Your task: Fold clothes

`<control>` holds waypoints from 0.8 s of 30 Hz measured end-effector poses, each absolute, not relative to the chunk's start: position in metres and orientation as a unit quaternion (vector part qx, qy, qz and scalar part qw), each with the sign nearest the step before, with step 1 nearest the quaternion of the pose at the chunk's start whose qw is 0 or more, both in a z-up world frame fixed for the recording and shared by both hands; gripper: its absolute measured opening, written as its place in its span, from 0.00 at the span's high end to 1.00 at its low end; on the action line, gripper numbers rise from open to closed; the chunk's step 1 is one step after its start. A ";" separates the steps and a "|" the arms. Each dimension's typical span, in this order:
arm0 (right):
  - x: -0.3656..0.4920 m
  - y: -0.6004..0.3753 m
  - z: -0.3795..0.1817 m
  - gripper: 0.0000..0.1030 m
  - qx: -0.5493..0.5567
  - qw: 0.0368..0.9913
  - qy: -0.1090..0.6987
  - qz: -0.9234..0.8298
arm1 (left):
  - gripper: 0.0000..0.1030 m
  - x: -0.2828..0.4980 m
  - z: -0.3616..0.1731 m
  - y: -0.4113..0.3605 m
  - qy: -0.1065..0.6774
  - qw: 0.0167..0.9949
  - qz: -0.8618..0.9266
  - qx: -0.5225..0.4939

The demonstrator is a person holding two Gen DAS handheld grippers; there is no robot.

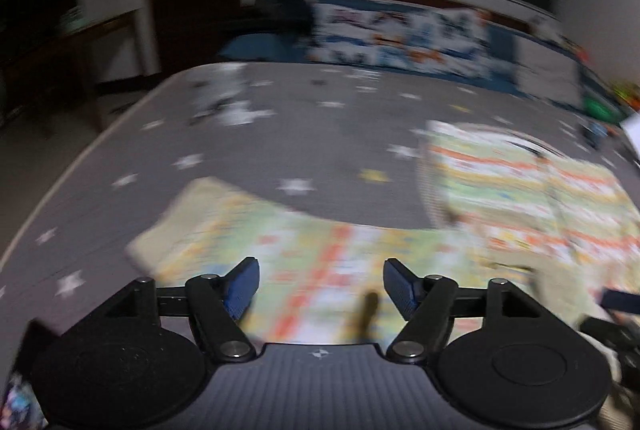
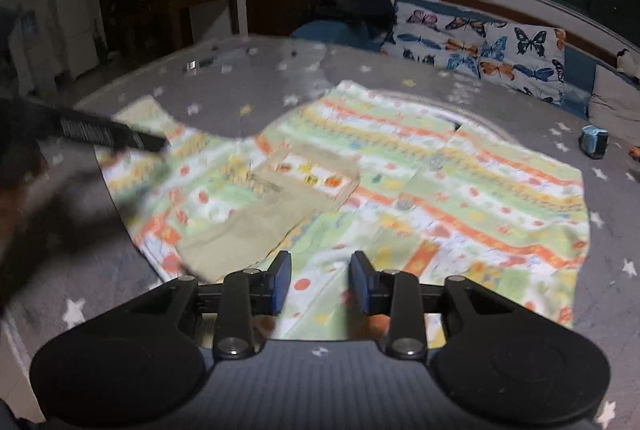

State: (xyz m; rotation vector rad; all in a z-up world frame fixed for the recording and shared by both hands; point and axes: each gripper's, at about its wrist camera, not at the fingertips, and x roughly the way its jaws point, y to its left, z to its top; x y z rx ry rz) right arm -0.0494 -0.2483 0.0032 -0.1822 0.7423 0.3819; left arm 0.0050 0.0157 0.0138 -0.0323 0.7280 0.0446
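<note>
Right wrist view shows whole patterned shirt (image 2: pixel 360 181) mid-frame on bed (image 2: pixel 240 97); left view blurred. Both tongs, left (image 1: pixel 320 288) and right (image 2: pixel 321 282), released.

I count one striped garment (image 2: pixel 400 189) spread on the bed (image 2: pixel 240 97), with one beige pocket patch (image 2: pixel 280 197) on it. I have two tools in view: my right tool (image 2: pixel 320 282) near the garment's near edge, my left tool (image 1: pixel 320 290) over its left part. Far right, I see one butterfly-print pillow (image 2: pixel 480 49) and one small blue object (image 2: pixel 595 141).
</note>
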 end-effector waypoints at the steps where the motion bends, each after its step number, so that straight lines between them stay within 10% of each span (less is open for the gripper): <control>1: -0.050 -0.248 0.004 0.65 -0.089 0.911 0.357 0.185 | 0.26 0.005 0.014 0.027 0.354 0.934 0.042 -0.024; 18: -0.061 -0.257 0.016 0.65 -0.056 0.917 0.351 0.184 | 0.46 0.026 -0.009 0.109 0.361 0.914 0.165 -0.084; 24: -0.066 -0.260 0.019 0.65 -0.052 0.919 0.346 0.181 | 0.90 0.025 -0.005 0.093 0.351 0.922 0.138 -0.089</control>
